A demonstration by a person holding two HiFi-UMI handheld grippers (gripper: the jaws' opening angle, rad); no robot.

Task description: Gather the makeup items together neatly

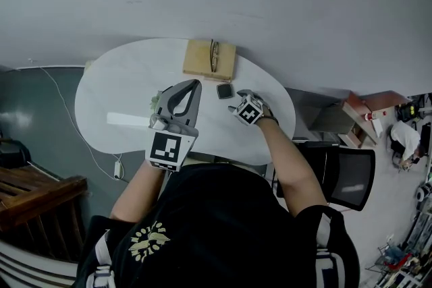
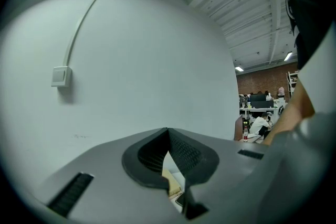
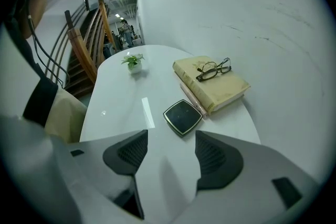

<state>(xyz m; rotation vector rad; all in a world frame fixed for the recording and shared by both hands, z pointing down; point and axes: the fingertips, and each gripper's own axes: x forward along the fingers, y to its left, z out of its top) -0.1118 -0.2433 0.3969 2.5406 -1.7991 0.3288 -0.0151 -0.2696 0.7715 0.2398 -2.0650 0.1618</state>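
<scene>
A black square compact [image 1: 225, 90] lies on the white table [image 1: 115, 84] just in front of a tan book [image 1: 201, 59]. In the right gripper view the compact [image 3: 182, 116] sits just beyond my right gripper [image 3: 171, 139], whose jaws stand wide apart with nothing between them. A slim pink pencil [image 3: 193, 100] lies along the book's [image 3: 220, 89] near edge. In the head view my right gripper [image 1: 237, 104] hovers just right of the compact. My left gripper [image 1: 196, 85] is to the compact's left; its jaws [image 2: 168, 131] meet at the tips and hold nothing.
Glasses [image 3: 212, 68] rest on the book. A small potted plant [image 3: 134, 62] stands towards the table's far end. A wooden stair rail [image 3: 86, 50] rises beyond the table. A wall [image 2: 136, 60] runs close behind it, and a black office chair [image 1: 351, 175] stands at its right.
</scene>
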